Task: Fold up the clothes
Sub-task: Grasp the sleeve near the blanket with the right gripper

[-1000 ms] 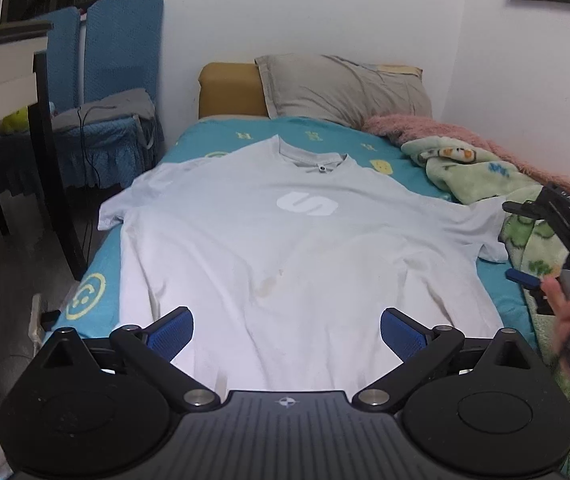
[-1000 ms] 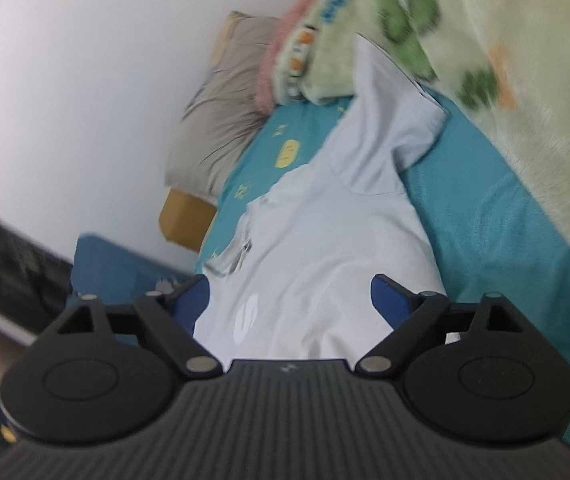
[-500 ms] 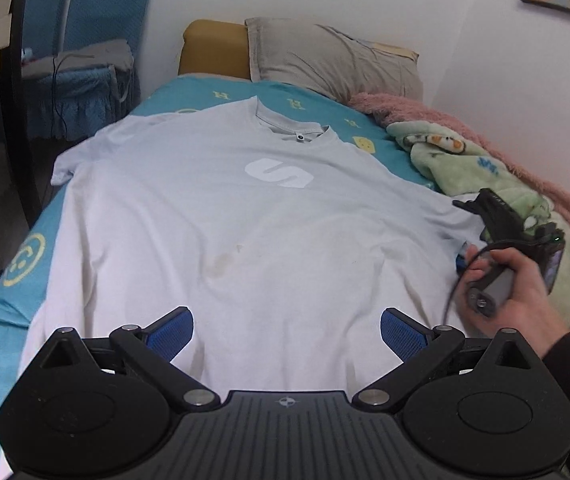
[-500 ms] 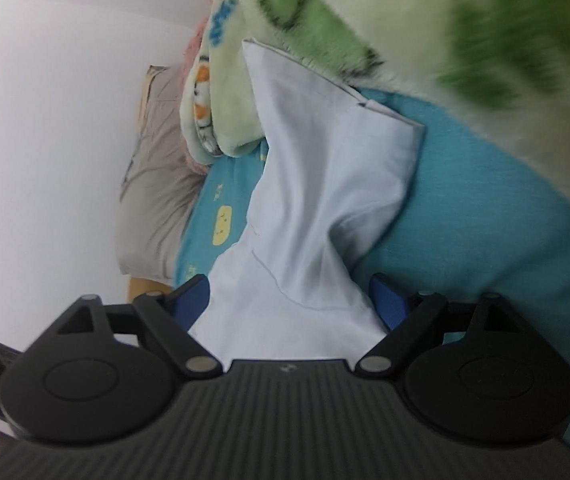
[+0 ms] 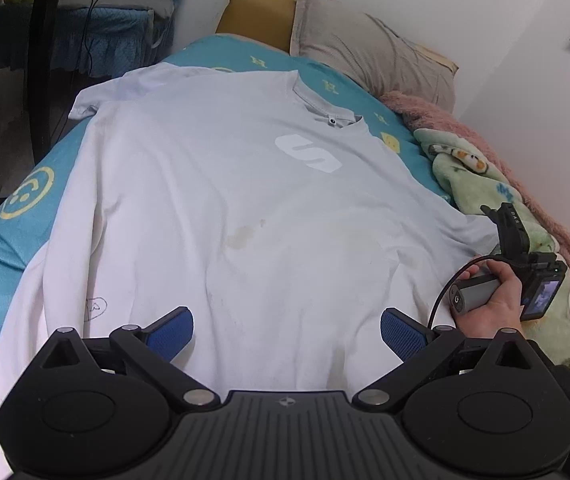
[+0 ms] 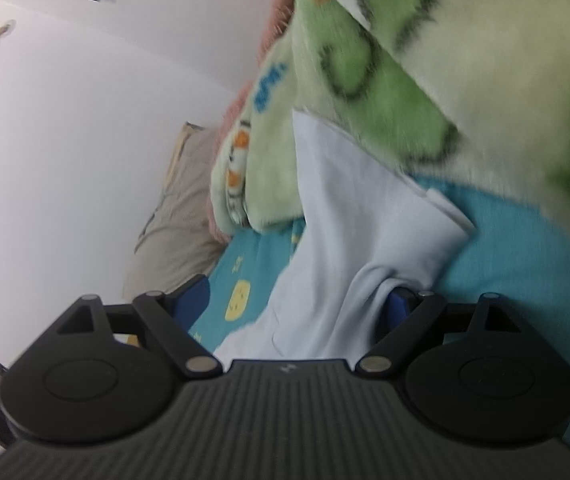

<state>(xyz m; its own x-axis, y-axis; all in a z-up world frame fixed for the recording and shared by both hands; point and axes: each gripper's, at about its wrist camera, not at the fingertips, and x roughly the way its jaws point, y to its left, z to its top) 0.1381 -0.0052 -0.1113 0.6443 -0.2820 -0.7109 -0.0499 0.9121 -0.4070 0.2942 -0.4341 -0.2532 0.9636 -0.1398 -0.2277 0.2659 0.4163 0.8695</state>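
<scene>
White T-shirt (image 5: 225,208) spread flat, front up, filling the centre of the left wrist view; collar toward the pillow (image 5: 373,56) at upper right, hem at the lower edge. It lies on a teal sheet (image 5: 17,216). One sleeve shows at upper left, the other at right beside a green blanket (image 5: 469,184).

Left gripper (image 5: 287,334), lower centre, hovers over the hem with its blue pads wide apart and nothing between them. Right gripper (image 6: 301,306), lower centre of the right wrist view, also stands parted; the sleeve (image 6: 369,216) runs between its pads, but no pinch on the cloth is evident. The view is blurred. In the left view a hand (image 5: 497,300) carries this tool at right.

Handling, as judged: thin knit cloth, light and limp, neither slippery nor fragile; it will sag and crease wherever unsupported. Best held at seamed edges, such as the sleeve hem, shoulder seam or bottom hem, where doubled fabric gives the pads purchase.
</scene>
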